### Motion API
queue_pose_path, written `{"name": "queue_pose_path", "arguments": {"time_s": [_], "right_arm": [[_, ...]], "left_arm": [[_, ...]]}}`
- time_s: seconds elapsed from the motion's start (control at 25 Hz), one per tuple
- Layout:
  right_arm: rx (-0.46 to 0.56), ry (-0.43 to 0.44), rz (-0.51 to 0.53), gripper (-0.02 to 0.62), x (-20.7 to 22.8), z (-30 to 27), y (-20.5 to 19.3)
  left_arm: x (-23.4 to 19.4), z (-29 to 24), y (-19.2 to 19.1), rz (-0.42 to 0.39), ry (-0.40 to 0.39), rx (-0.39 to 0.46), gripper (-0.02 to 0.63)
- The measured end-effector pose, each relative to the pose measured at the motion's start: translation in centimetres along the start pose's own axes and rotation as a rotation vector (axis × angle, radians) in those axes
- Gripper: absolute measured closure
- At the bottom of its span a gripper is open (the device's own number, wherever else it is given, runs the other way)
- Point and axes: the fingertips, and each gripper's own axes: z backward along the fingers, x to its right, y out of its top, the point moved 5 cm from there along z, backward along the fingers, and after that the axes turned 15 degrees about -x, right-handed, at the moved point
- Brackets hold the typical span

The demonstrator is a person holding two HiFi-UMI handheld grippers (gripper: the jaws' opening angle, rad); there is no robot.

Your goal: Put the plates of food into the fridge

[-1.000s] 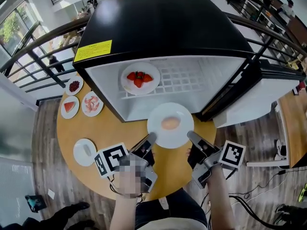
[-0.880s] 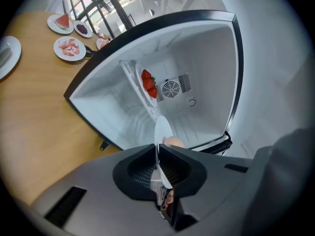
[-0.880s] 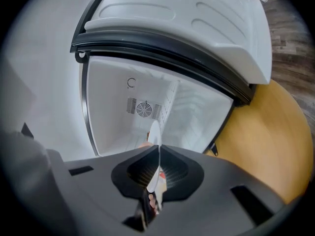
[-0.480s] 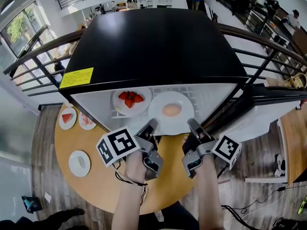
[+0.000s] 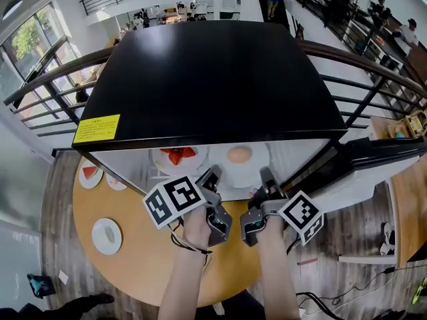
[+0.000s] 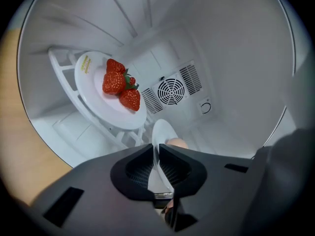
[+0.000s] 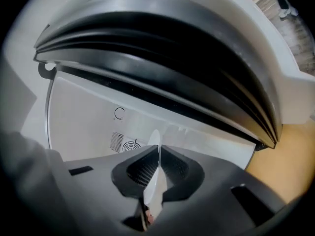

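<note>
Head view: the plate (image 5: pixel 241 167), clamped by the left tongs (image 5: pixel 213 174) and right tongs (image 5: pixel 265 175), has been moved from over the table (image 5: pixel 133 245) into the fridge (image 5: pixel 213 79). Only setting down and release are judged outstanding.

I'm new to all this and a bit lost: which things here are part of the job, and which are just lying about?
Job: fridge; held plate, clamped by left gripper and right gripper; strawberry plate on its shelf; watermelon plate and lone plate waiting on the table.
Lying about: railing; dark object beside the table.
</note>
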Motion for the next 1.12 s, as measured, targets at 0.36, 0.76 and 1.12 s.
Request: {"name": "queue_pose_path", "arguments": {"time_s": [0.36, 0.76, 1.12], "right_arm": [[0.053, -0.069, 0.013, 0.574, 0.4, -1.5, 0.8], [0.088, -0.154, 0.092, 0.574, -0.1, -2.1, 1.2], [0.112, -0.246, 0.282, 0.561, -0.5, -2.5, 1.2]], "left_arm": [[0.6, -1.5, 1.4, -0.106, 0.084, 0.003, 0.575], [1.2, -2.4, 1.9, -0.254, 0.215, -0.053, 0.551], [1.5, -3.0, 2.5, -0.323, 0.292, -0.08, 0.538]]}}
